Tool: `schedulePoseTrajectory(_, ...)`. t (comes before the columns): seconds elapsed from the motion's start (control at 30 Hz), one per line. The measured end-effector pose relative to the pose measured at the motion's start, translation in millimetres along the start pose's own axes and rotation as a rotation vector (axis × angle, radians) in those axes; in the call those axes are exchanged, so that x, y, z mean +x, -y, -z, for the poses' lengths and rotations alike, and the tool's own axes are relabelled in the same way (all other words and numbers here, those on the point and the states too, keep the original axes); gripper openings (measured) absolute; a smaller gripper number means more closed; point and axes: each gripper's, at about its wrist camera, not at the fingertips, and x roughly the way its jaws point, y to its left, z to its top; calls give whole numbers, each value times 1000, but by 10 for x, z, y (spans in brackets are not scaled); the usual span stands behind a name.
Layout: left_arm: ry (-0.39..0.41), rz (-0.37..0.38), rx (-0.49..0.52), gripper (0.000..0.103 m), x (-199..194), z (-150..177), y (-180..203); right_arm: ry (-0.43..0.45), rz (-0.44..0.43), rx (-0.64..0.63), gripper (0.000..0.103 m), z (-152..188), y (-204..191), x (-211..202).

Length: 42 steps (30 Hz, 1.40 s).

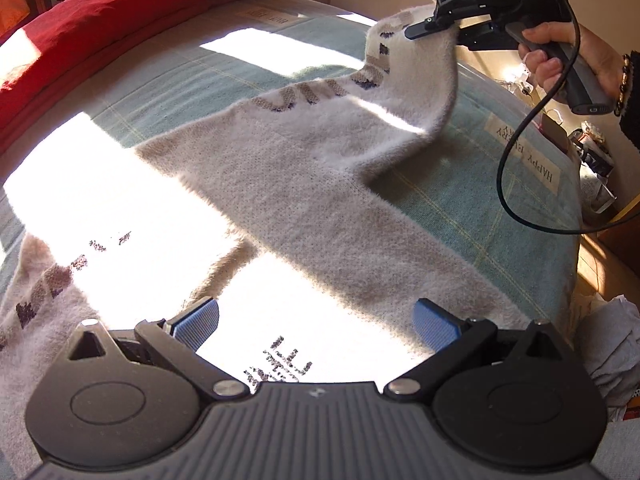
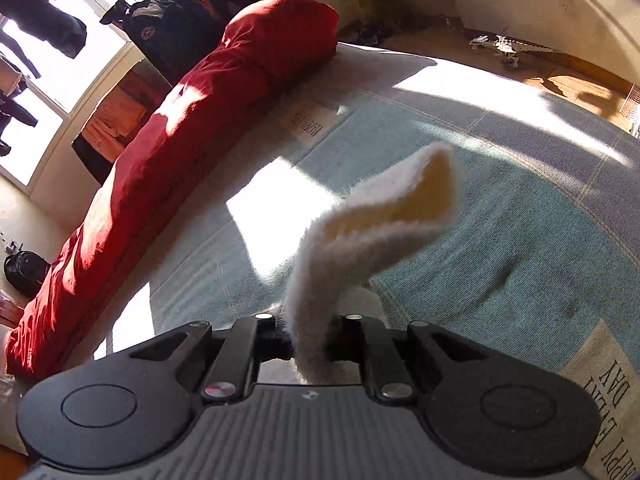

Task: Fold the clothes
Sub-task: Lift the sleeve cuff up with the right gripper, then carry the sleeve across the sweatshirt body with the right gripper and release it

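A fuzzy grey sweater (image 1: pixel 288 200) lay spread on the bed (image 1: pixel 500 216), on its pale blue cover, well apart from the red duvet (image 1: pixel 100 32) rolled along the far edge. The right gripper (image 1: pixel 424 30), held by a hand (image 1: pixel 560 56), was clamped on a sleeve (image 2: pixel 360 236) and held it raised off the cover. The left gripper (image 1: pixel 316 324) hovered over the sweater's body, jaws spread and holding nothing.
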Motion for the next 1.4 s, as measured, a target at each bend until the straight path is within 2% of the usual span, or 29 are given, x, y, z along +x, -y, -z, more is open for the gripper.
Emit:
schedulePoseTrajectory(0.33,8,-88,-57,102,-327,507,-357,-32,-110,-15,14,286,-769,46)
schedulePoseTrajectory(0.97,21,-143,-183,102,-735,1084,-794,-140,-288,-114,14,844,-2105,500)
schedulePoseTrajectory(1.23,27,-168,-236,102,-873,1293,-947,-208,-330,-201,14,1169,-2604,688)
schedulePoseTrajectory(1.4,35,-186,-278,102,-935,1446,-1032,-227,-328,-305,14,1433,-2945,780)
